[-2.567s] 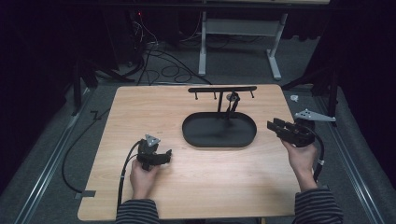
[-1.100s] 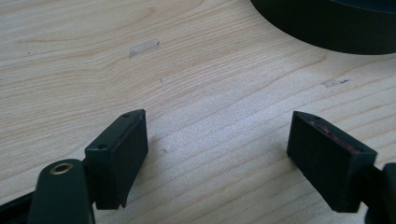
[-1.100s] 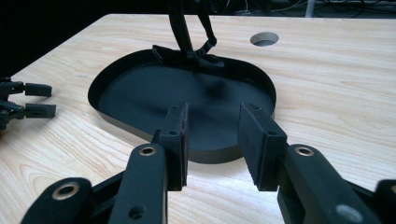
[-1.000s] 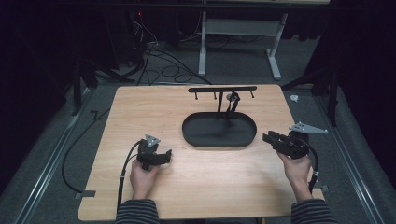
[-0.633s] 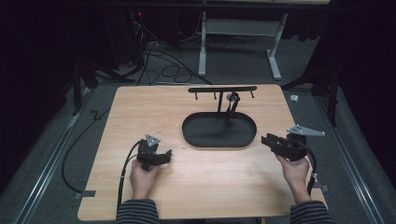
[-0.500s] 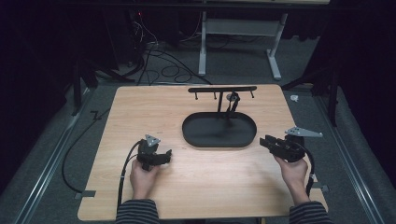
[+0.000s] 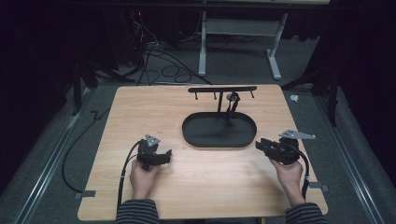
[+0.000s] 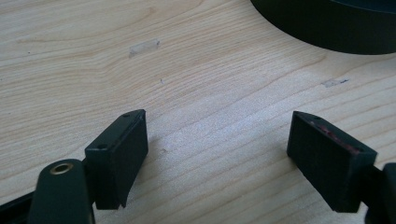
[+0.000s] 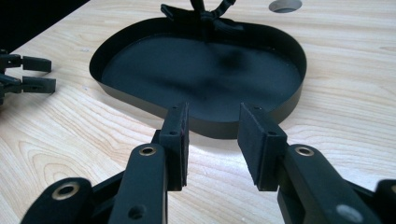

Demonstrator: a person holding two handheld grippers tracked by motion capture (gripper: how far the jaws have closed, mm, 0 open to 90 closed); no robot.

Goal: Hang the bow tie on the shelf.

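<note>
A black oval tray (image 7: 219, 140) lies at the middle of the wooden table (image 7: 140, 107). From its far side rises a black T-shaped rack (image 7: 222, 89) with small hooks, and a small dark item (image 7: 232, 99) hangs from the bar. My left gripper (image 7: 166, 156) rests low on the table to the left of the tray. Its jaws stand wide open over bare wood (image 8: 219, 126). My right gripper (image 7: 261, 145) is just off the tray's right end and points at it. It is open, with a narrower gap and nothing between the pads (image 9: 215, 112); the tray's rim (image 9: 224, 126) lies right ahead.
In the right gripper view the left gripper (image 9: 23, 74) shows at the far left, and a round hole (image 9: 285, 4) in the tabletop lies beyond the tray. Cables (image 7: 159, 60) and a white desk frame (image 7: 243, 28) are on the floor behind the table.
My right hand has come down from the table's right edge, towards the person and slightly left, ending close to the tray's right end. The left hand has kept still.
</note>
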